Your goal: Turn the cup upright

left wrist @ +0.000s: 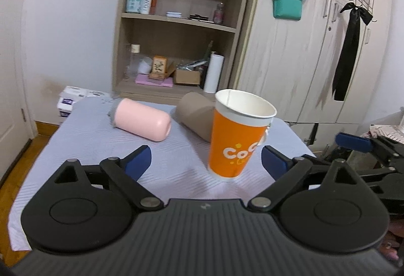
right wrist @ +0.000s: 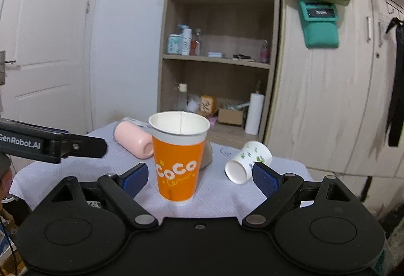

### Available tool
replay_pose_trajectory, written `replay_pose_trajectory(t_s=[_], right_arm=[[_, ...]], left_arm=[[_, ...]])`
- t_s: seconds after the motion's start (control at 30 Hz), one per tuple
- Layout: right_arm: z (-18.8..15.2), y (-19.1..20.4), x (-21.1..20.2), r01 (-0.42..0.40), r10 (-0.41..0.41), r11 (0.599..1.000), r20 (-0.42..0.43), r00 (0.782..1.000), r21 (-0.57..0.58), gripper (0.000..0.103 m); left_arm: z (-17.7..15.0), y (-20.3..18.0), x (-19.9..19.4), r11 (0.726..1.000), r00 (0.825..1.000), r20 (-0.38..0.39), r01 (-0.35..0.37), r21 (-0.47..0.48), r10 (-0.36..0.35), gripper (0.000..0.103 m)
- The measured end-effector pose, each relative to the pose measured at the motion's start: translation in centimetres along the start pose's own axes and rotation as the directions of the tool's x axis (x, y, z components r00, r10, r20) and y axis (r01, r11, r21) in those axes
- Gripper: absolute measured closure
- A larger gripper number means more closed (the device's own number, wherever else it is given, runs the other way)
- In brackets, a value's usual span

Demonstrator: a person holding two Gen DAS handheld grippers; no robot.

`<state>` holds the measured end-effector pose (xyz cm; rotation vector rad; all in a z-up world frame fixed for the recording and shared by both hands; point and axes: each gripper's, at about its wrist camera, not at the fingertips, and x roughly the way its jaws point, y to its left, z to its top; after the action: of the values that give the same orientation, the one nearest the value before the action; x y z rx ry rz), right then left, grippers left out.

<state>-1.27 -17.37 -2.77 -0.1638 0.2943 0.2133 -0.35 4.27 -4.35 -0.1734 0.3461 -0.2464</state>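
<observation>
An orange paper cup [left wrist: 234, 137] marked "CoCo" stands upright, mouth up, on the cloth-covered table [left wrist: 83, 149]; it also shows in the right wrist view [right wrist: 178, 157]. My left gripper [left wrist: 205, 162] is open and empty, with the cup just ahead between its fingers and touching neither. My right gripper [right wrist: 200, 178] is open and empty, with the cup between its fingers. A pink cup [left wrist: 141, 119] and a brown cup [left wrist: 195, 115] lie on their sides behind it. A white cup with green print [right wrist: 247, 162] lies on its side by my right finger.
A wooden shelf unit [left wrist: 181, 23] with bottles and boxes stands behind the table, and a wardrobe [left wrist: 303, 48] to its right. The left gripper's body [right wrist: 50, 143] reaches in from the left of the right wrist view. The table's edges are close on both sides.
</observation>
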Motion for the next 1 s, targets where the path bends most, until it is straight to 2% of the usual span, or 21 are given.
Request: replay_pose_trajectory(t_s=[0.1, 0.23, 0.47, 0.67, 0.9, 1.0], right_arm=[[-0.2, 0.1, -0.3, 0.025, -0.025, 0.999, -0.012, 1.0, 0.028, 0.01], [-0.4, 0.8, -0.4, 0.096, -0.096, 0.995, -0.021, 0.995, -0.018, 0.01], [-0.3, 0.6, -1.2, 0.13, -0.13, 0.991, -0.044, 0.99, 0.003, 0.009], [-0.2, 0.5, -2.0, 0.145, -0.144, 0.989, -0.037, 0.989, 0.039, 0.001], [-0.2, 1.0, -1.8, 0.179, -0.176, 0.982, -0.049, 0.983, 0.058, 0.0], [-0.3, 0.9, -1.7, 0.18, -0.176, 0.981, -0.054, 0.983, 0.072, 0.0]], left_arm=[[0.1, 0.1, -0.8, 1.0, 0.999, 0.027, -0.024, 0.001, 0.024, 0.007], [0.2, 0.1, -1.4, 0.999, 0.998, 0.032, -0.048, 0.01, 0.047, 0.006], [0.3, 0.1, -1.8, 0.996, 0.996, 0.012, -0.088, 0.022, 0.088, 0.004], [0.0, 0.2, -2.1, 0.994, 0.995, -0.001, -0.103, 0.026, 0.103, 0.0], [-0.3, 0.3, -1.2, 0.984, 0.982, -0.067, -0.175, 0.043, 0.177, 0.0], [-0.2, 0.4, -0.8, 0.983, 0.979, -0.095, -0.178, 0.038, 0.181, 0.0]])
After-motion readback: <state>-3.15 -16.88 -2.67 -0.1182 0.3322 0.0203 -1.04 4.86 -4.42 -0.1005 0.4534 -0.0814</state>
